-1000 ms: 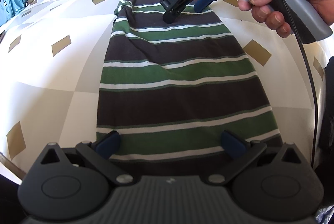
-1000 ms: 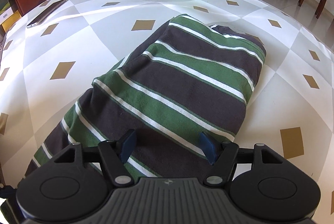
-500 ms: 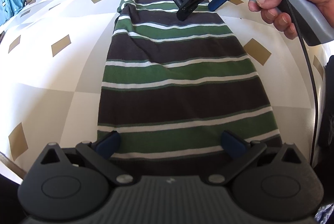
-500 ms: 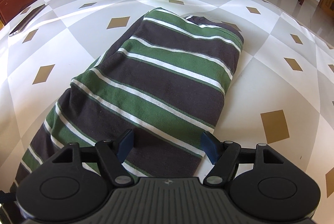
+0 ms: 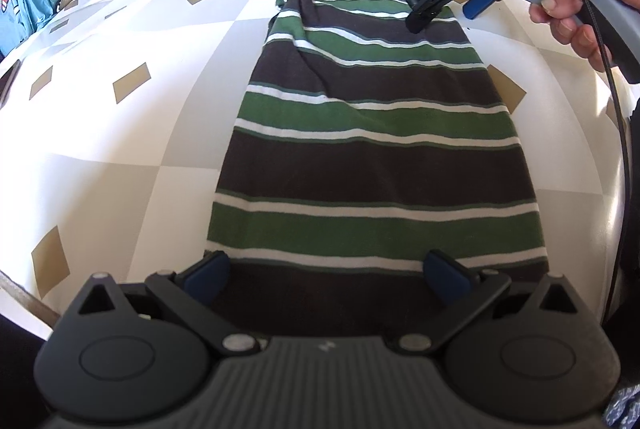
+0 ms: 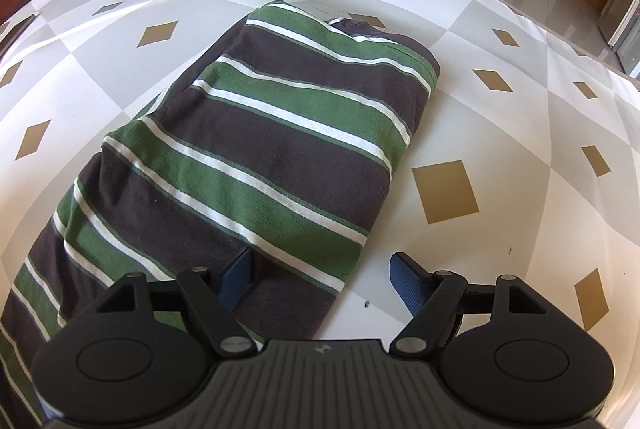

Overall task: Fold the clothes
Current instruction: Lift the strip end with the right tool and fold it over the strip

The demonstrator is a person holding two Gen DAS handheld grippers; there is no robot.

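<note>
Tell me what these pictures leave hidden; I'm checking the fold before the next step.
- Near hem of the green, brown and white striped shirt: left wrist view, covered by the left gripper body.
- Layers and sleeves tucked under the fold: both views, hidden by the top fabric.
- Right gripper far finger: left wrist view, mostly behind the near one.
- Shirt's lower end: right wrist view, cut off by the left edge and gripper body.
</note>
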